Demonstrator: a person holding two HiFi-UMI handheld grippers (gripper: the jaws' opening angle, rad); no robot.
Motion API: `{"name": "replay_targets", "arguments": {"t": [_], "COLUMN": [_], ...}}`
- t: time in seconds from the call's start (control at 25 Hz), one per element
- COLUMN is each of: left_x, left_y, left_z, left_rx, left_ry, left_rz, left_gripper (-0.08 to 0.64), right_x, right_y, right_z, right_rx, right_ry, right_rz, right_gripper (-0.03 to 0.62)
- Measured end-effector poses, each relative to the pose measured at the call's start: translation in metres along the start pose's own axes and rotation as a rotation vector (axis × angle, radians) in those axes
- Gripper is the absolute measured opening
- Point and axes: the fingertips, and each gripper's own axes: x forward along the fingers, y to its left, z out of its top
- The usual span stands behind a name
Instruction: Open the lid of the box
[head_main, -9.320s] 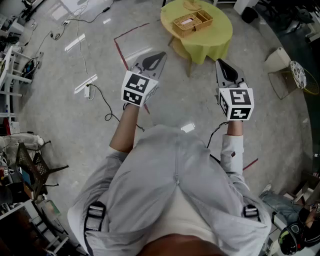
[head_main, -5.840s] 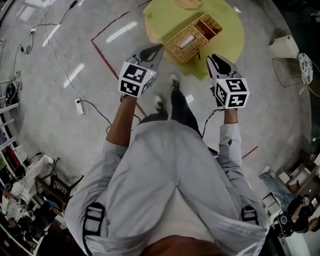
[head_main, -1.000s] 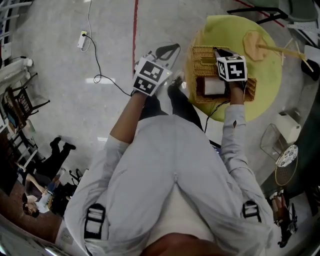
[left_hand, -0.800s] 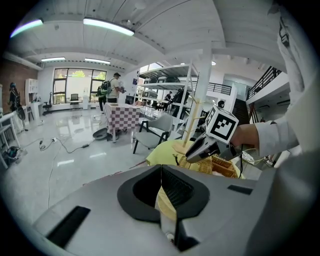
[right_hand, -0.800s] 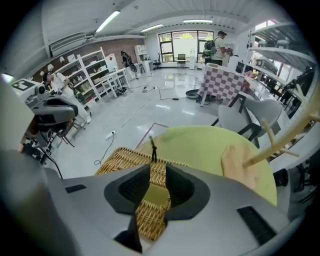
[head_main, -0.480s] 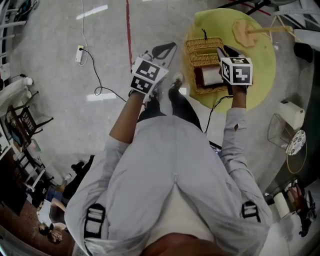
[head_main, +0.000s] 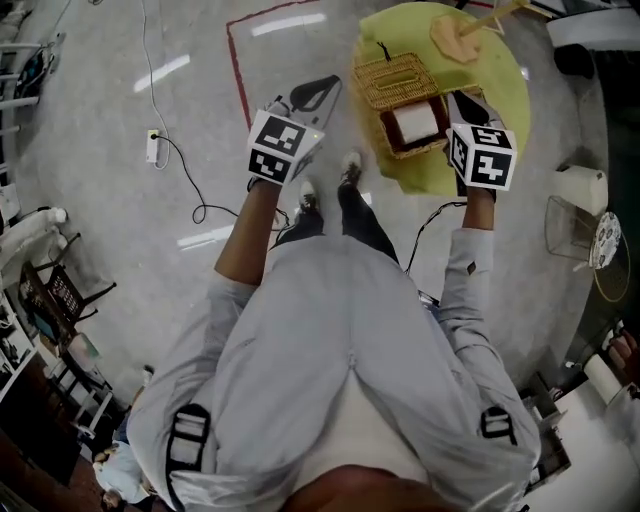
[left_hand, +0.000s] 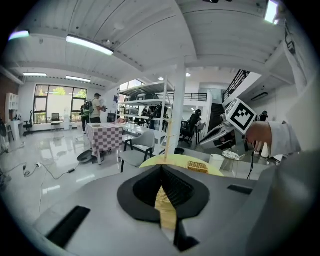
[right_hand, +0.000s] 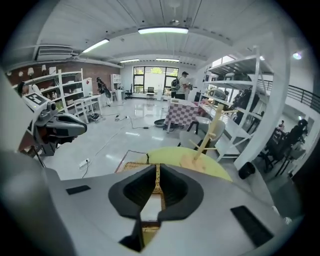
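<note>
On the yellow tabletop (head_main: 505, 70), toward its 7 o'clock edge in the head view, the wicker box (head_main: 384, 130) stands with its lid (head_main: 392, 78) laid back at 11 o'clock; light, stiff weave, likely best taken by its free rim. Left gripper view: left tool (left_hand: 161, 172) pressed together, empty. Right gripper view: right tool (right_hand: 158, 170) closing to a slit, nothing between.

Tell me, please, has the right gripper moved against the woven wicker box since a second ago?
Yes. The right gripper has drawn back toward the person, from above the woven wicker box to its right edge; its empty jaws are closing.
</note>
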Motion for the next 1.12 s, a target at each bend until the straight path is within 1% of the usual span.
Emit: {"name": "replay_targets", "arguments": {"t": [0.28,0.6,0.8,0.96,1.12], "left_x": [-0.040,-0.090,-0.119,-0.137,-0.153], "left_y": [-0.022,-0.061,-0.073,-0.079,-0.082], "left_z": [0.029,0.051,0.066,0.073,0.084], "left_rx": [0.078,0.165,0.193,0.198,0.211], "left_ry": [-0.084,-0.172,-0.231,-0.256,-0.287], "left_rz": [-0.038,-0.092,-0.101,-0.108,-0.120], "left_gripper": [0.029,0.029,0.029,0.029,0.029], "right_x": [-0.085,-0.171,-0.210,-0.232,-0.248], "right_y": [0.016,0.052,0.067,0.079,0.094], "right_z": [-0.003,0.002,0.009,0.016,0.032], "right_rx": [0.047,0.041,0.043,0.029,0.003], "right_ry": [-0.124,-0.282,-0.349,-0.394,-0.433], "right_rz": [-0.098,-0.184,-0.209,-0.216,-0.219], "right_gripper": [0.023,0.023,0.023,0.023,0.023]}}
